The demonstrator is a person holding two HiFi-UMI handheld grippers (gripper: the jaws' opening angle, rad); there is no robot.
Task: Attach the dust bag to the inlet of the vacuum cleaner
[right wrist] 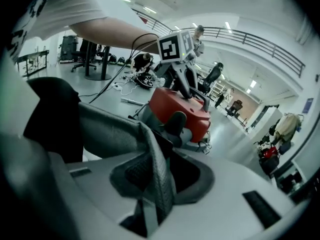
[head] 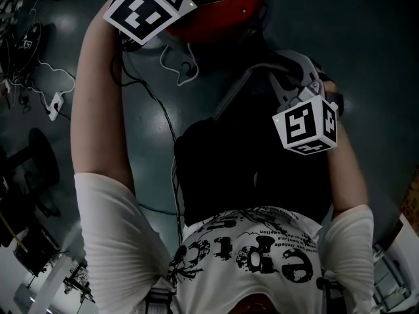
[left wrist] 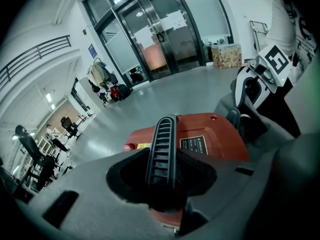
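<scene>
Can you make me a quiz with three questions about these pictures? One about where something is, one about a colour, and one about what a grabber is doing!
1. Where is the left gripper?
A. On a chair.
B. On the vacuum cleaner's black handle.
C. On a floor cable.

2. What colour is the vacuum cleaner's body?
A. Red.
B. Blue.
C. Yellow.

3. What is the right gripper doing?
A. Standing open and empty.
B. Pinching a cardboard box.
C. Pinching the grey dust bag.

Answers:
1 B: the left gripper view shows its jaws closed round the ribbed handle.
2 A: the body is red in all three views.
3 C: the right gripper view shows grey fabric clamped between its jaws.
</scene>
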